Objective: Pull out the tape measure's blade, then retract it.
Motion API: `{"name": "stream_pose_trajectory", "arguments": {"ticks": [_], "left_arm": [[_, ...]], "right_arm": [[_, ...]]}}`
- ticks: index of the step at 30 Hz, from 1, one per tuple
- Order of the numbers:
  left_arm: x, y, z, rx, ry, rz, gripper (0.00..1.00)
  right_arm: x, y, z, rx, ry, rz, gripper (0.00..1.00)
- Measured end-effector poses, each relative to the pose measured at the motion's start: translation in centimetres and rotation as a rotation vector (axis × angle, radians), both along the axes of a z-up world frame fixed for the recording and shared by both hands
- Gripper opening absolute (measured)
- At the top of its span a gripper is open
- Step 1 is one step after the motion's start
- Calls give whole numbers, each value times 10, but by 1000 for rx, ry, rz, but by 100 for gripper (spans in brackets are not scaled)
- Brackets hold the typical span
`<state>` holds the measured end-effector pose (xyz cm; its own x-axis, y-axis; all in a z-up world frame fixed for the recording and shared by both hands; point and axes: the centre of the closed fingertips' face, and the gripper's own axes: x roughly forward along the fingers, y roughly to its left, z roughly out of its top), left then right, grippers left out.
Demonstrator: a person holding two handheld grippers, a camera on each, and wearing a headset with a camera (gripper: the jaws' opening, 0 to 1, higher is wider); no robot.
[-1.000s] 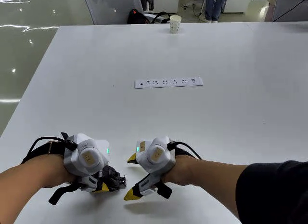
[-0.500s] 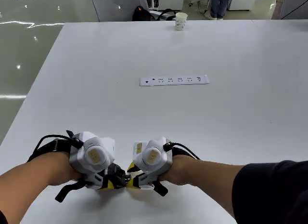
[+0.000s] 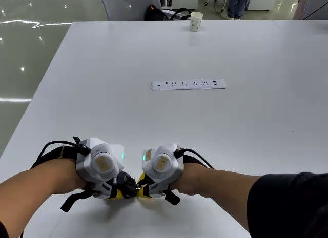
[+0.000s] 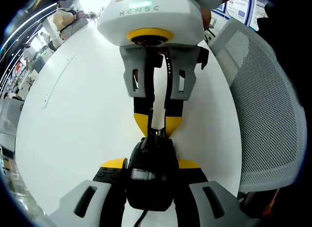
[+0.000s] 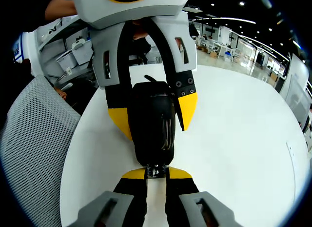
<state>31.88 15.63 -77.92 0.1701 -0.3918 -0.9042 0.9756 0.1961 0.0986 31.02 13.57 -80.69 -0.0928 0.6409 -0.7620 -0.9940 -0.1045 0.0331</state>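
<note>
A black tape measure (image 4: 148, 175) sits between the yellow-tipped jaws of my left gripper (image 4: 151, 163), which is shut on its case. In the right gripper view the same case (image 5: 153, 122) hangs straight ahead, held from above by the left gripper. My right gripper (image 5: 156, 173) has its jaws close together, pinching the small metal end of the blade (image 5: 156, 169) at the case mouth. In the head view both grippers meet tip to tip near the table's front edge, the left gripper (image 3: 119, 189) and the right gripper (image 3: 141, 190) with the tape measure (image 3: 128, 185) between them. No blade length shows.
A white power strip (image 3: 188, 84) lies mid-table. At the far edge stands a paper cup (image 3: 196, 21). The white table (image 3: 246, 120) is broad and bare around them. A grey mesh chair back (image 4: 263, 114) is close behind the grippers.
My right gripper, open and apart from the left a second ago, has moved left to the tape measure and shut on the blade's end. The left gripper has kept its hold.
</note>
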Motion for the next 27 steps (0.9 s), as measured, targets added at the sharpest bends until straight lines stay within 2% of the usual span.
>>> {"name": "stream_pose_trajectory", "arguments": {"ticks": [27], "left_arm": [[0, -1, 0, -4, 16, 11, 31]], "right_arm": [[2, -21, 0, -36, 13, -10, 9]]}}
